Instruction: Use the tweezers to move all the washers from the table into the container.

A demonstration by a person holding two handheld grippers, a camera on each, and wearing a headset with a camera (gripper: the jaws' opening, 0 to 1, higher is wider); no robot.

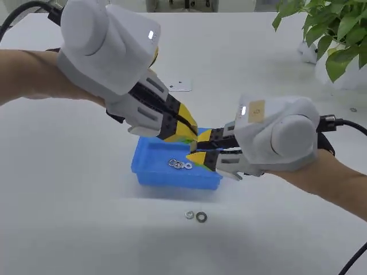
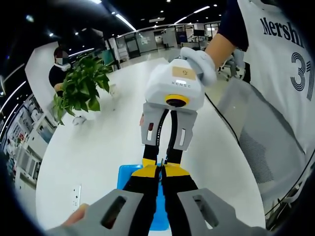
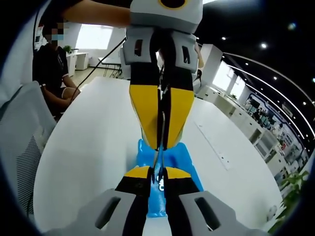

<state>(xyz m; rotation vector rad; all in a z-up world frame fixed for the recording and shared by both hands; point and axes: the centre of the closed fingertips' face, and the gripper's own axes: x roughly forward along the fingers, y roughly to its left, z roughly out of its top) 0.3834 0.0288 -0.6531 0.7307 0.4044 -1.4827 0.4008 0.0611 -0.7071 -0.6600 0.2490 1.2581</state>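
Tongs of left gripper and right gripper meet tip to tip at frame centre, both clamped on the tweezers. White worktop beneath, potted plant upper right. Two loose washers lie on it below the tongs, lower centre. Blue container under the tips holds three washers.

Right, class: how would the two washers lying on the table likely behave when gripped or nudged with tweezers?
The washers look small, flat and metallic, so probably stiff and light. Lying flush on the smooth white table, they would likely slide rather than roll, and the tweezers may slip off their thin edges.
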